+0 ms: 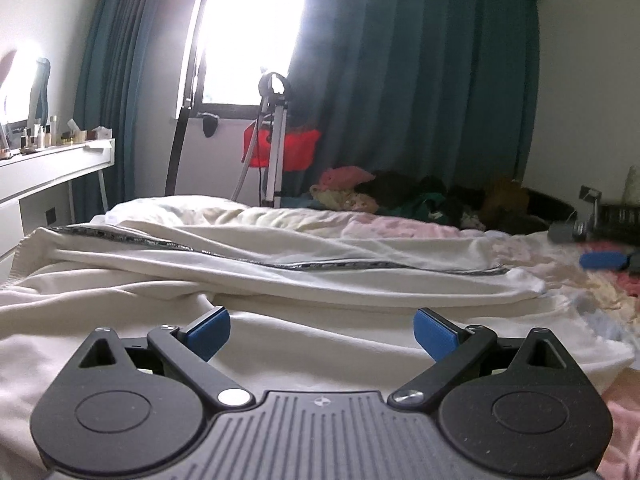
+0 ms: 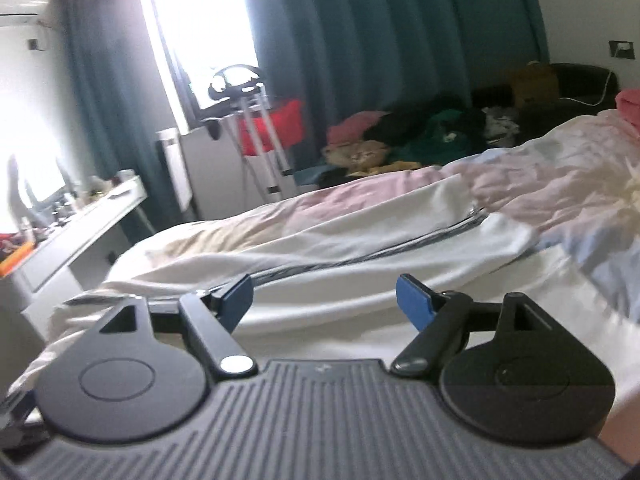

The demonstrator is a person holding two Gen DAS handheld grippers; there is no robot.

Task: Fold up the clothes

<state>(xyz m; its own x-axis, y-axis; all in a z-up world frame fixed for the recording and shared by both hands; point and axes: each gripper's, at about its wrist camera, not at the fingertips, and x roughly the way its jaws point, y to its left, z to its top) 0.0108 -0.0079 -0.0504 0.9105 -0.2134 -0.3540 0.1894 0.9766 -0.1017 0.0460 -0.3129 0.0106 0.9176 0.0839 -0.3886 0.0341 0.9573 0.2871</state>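
A white garment [image 1: 248, 268] with a dark zipper line lies spread across the bed, folded over itself lengthwise. In the left wrist view my left gripper [image 1: 322, 330] hovers over its near part, jaws wide apart, nothing between the blue pads [image 1: 210, 330]. The right wrist view shows the same white garment [image 2: 340, 240] running from lower left to the right. My right gripper [image 2: 324, 302] stands open above its near edge, and its blue pads [image 2: 414, 304] hold nothing. The right gripper also shows blurred at the far right of the left wrist view [image 1: 600, 260].
The bed carries a pastel patterned duvet [image 2: 560, 184]. A heap of coloured clothes [image 1: 400, 196] lies beyond the bed by teal curtains. A tripod [image 1: 274, 140] and a red bag stand by the bright window. A white dressing table [image 1: 52, 168] with bottles is at the left.
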